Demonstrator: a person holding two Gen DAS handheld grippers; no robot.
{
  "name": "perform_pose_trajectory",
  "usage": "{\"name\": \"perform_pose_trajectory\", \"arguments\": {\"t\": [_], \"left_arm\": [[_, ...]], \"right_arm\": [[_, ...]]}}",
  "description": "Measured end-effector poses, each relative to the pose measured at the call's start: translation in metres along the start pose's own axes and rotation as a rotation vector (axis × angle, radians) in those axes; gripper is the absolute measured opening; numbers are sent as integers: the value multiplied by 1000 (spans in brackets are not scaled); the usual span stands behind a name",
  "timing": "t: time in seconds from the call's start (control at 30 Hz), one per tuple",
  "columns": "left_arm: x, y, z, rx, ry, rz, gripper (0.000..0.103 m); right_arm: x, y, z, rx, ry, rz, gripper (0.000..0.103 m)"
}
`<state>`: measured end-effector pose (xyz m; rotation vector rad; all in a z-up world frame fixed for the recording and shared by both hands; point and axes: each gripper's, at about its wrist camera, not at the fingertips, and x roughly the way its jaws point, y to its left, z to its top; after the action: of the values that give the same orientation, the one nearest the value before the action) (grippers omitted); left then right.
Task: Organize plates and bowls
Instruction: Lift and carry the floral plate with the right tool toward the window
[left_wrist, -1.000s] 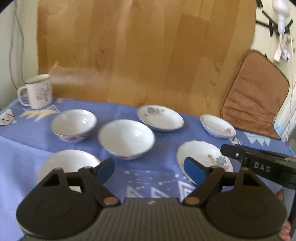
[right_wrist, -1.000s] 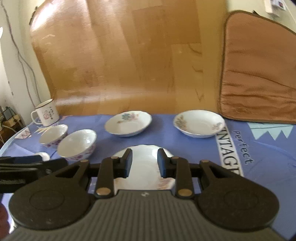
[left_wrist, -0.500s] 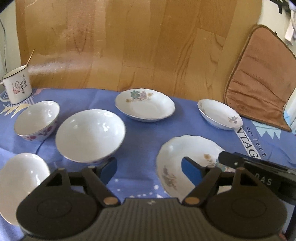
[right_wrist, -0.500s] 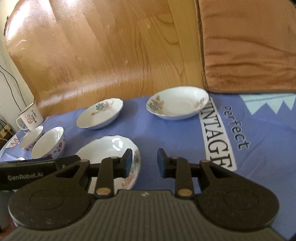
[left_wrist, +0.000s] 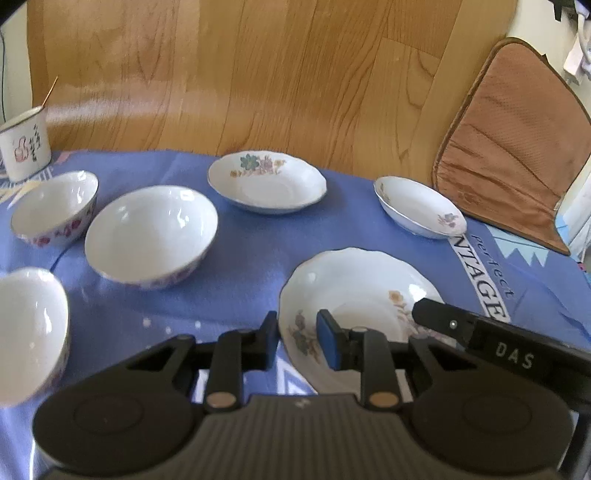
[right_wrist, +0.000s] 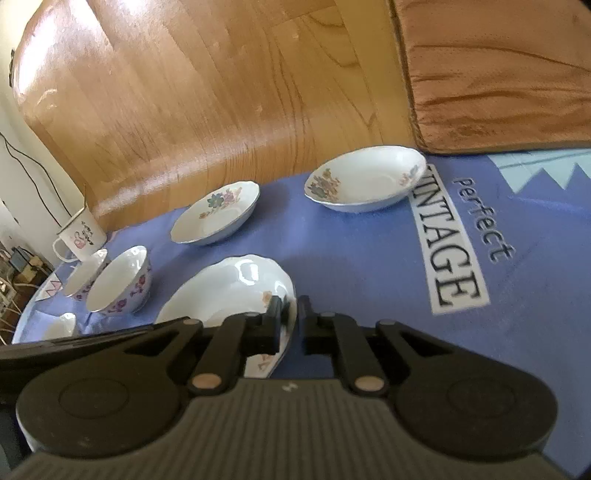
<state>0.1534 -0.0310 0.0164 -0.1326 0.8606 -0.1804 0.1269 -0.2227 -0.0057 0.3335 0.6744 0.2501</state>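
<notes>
Both grippers are closing on the scalloped plate (left_wrist: 354, 291) lying at the near centre of the blue cloth (left_wrist: 251, 280). The left gripper (left_wrist: 295, 341) has just been narrowing its jaws; they are straddling the plate's left rim with a small gap showing, so a firm pinch cannot be confirmed. The right gripper (right_wrist: 290, 325) has likewise just been closing and is now pinching the plate's right rim – its jaws are nearly together with the edge between them. The likely failure here is a slip: glazed rims are thin and slick, and uneven lifting by the two hands would be tilting the plate out of one grip, or a dragging edge would be bunching the cloth. Around it are standing two more floral plates (left_wrist: 267, 182) (left_wrist: 419, 212) farther back, three bowls (left_wrist: 151, 236) (left_wrist: 55, 214) (left_wrist: 31, 332) to the left, and a mug (left_wrist: 24, 146) at the far left corner – the middle bowl being nearest to a leftward path. A brown cushion (left_wrist: 513, 147) is leaning at the right.
</notes>
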Motion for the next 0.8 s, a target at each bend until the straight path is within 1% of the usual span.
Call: {"name": "perform_pose_trajectory", "arguments": {"t": [0.17,0.23,0.3,0.33,0.37,0.4,0.43,0.53,0.57,0.6,0.63,0.7,0.73,0.8], "left_arm": [[-12,-15,-12,18,2,-11,23],[-18,-25,-17,39,-2,-13,23],[-25,-36,-21,63,-12,-13,23],[-30,-42,-23,78,-20,-15,21],[-33,-48,-25,89,-23,-42,10],[-38,-55,-26,97,-16,-80,8],[-42,-63,-29,110,-19,-97,8],[-52,-91,-37,171,-45,-84,9],[-54,-95,-38,175,-43,-101,9],[-57,-96,-38,168,-42,-115,12],[-58,-95,-38,154,-46,-117,12],[-61,-87,-35,136,-63,-91,12],[-63,-80,-33,124,-68,-73,13],[-62,-68,-31,101,-57,-62,23]], "right_arm": [[-23,-3,-12,2,-20,-28,11],[-32,-5,-15,8,-31,-40,10],[-44,-8,-19,11,-50,-56,8],[-50,-9,-20,11,-60,-62,8],[-56,-11,-22,12,-72,-63,6],[-62,-11,-24,15,-75,-53,7],[-67,-12,-27,18,-72,-48,7],[-82,-13,-38,-1,-94,-88,7],[-86,-19,-40,18,-96,-84,7],[-88,-24,-41,30,-92,-88,7],[-90,-29,-43,43,-94,-97,7],[-94,-37,-46,41,-110,-127,7],[-96,-39,-46,38,-115,-138,9],[-100,-42,-47,40,-136,-150,11]]}}
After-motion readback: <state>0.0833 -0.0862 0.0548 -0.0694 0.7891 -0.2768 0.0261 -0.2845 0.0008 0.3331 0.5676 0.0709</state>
